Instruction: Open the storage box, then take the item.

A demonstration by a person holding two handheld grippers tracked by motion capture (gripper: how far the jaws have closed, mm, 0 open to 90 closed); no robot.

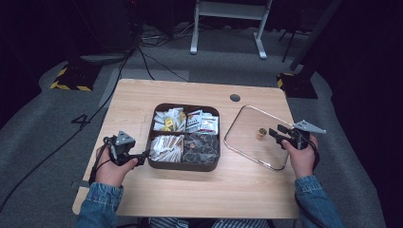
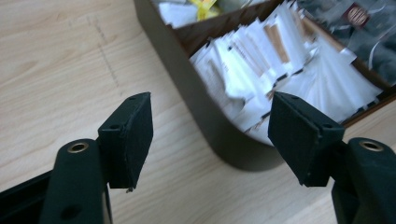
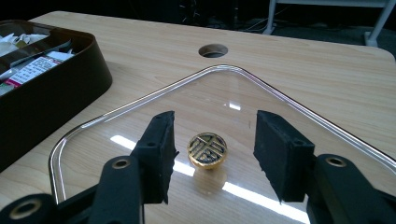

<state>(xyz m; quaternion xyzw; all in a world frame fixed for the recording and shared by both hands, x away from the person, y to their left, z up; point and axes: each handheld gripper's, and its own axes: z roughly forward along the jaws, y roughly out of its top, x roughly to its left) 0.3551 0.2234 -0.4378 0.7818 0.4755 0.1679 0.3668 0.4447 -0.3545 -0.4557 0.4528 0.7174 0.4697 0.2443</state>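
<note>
A dark brown box (image 1: 154,164) with four compartments stands mid-table, packed with sachets: white ones (image 2: 261,70) at the front left, dark ones (image 1: 202,147) at the front right. To its right a clear glass lid (image 1: 247,121) lies flat, with a gold knob (image 3: 207,150) at its middle. My right gripper (image 3: 212,154) is open, its jaws on either side of the knob, not touching it. My left gripper (image 2: 210,137) is open at the box's front-left corner (image 2: 233,154), holding nothing.
A round cable hole (image 1: 235,98) sits in the table top behind the lid. Bare wood (image 2: 56,60) stretches left of the box. Cables and a white stand (image 1: 228,23) are on the floor beyond the table.
</note>
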